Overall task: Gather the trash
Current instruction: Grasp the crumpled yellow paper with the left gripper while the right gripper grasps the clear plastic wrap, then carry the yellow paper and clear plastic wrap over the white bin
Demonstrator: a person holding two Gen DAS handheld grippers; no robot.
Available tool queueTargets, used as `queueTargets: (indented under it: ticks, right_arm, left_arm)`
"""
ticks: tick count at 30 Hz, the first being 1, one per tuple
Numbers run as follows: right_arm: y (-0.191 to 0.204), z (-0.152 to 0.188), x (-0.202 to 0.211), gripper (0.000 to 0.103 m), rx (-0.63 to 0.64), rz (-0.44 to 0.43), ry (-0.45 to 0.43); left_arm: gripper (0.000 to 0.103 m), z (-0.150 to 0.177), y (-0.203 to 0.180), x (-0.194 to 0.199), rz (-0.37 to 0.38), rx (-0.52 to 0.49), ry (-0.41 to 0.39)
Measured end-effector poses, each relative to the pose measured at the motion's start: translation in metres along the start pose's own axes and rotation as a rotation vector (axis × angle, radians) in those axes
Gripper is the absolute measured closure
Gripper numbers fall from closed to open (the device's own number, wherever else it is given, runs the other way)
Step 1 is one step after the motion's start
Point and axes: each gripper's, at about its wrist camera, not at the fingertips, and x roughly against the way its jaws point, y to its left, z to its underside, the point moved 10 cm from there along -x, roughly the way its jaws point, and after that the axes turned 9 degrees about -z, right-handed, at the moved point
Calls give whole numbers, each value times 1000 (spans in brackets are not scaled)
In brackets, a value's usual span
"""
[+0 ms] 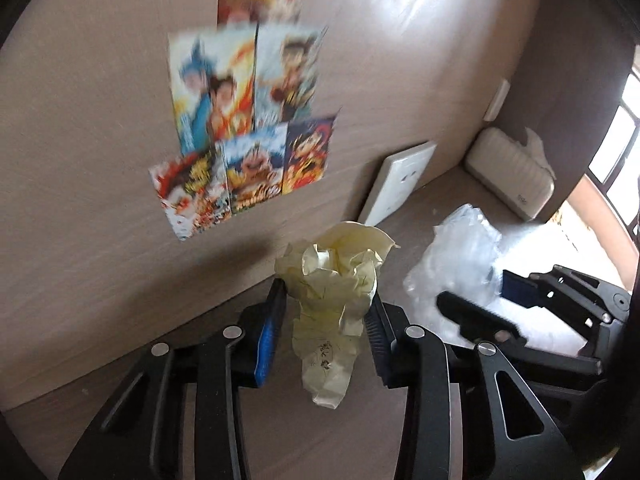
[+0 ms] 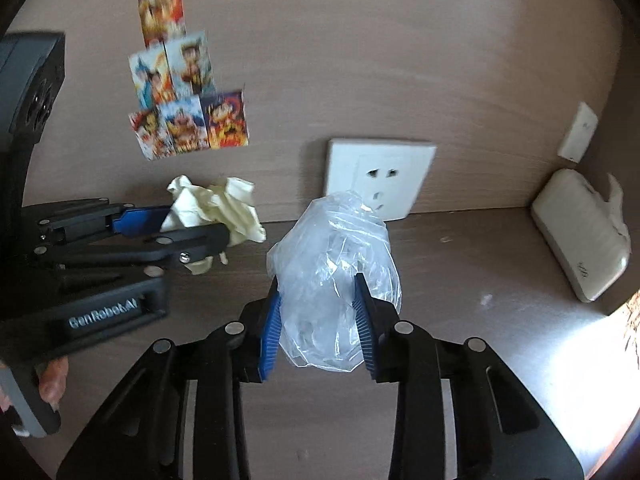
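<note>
My left tool (image 1: 326, 308) pinched the crumpled yellow paper (image 1: 336, 276); my right tool (image 2: 318, 312) squeezed the clear plastic bag (image 2: 332, 264), paper at its ten o'clock.

"GenRobot.AI" on left gripper (image 2: 196, 226) body

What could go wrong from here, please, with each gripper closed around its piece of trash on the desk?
1. The clear plastic bag is thin and slippery; the right gripper may pinch only loose film, so it could slide out when lifted.
2. The left gripper squeezes the crumpled yellow paper at mid-height; its lower tail hangs free and could tear or drag.
3. The two grippers sit close together and might bump on lifting.
</note>
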Motion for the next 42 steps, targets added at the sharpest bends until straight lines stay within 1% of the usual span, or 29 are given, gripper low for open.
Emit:
queueTargets:
  ticks: [3,8,12,15,20,22,24,31,36,42]
  right_arm:
    - [3,1,25,68,-5,-4,-33]
    - [0,13,75,68,-29,-4,-73]
    - [-11,29,119,68,-78,16,-109]
    - [-26,42,142,68,-110,48,-129]
    - [-54,61,179,68,-167,92,-155]
    - [-63,74,195,68,-194,115,-161]
    - [-73,85,207,68,-221,137,-162]
    - [-116,143,245,68,-338,228,-133]
    - [-140,182,267,68,-427,276,-120]
    - [-165,227,288,68,-518,317,-94]
  left_arm:
    - [65,-1,-5,22,4,-16,-26]
    - [65,6,-19,66,7,-75,-65]
    - [65,13,-43,94,29,-127,-84]
    - [65,20,-68,107,65,-162,-88]
    - [65,33,-119,118,130,-242,-76]
    - [65,40,-147,120,160,-283,-70]
    - [65,46,-168,121,185,-311,-63]
    - [65,77,-251,124,303,-425,-9]
    - [65,99,-308,122,367,-512,21]
    - [65,126,-365,123,425,-611,50]
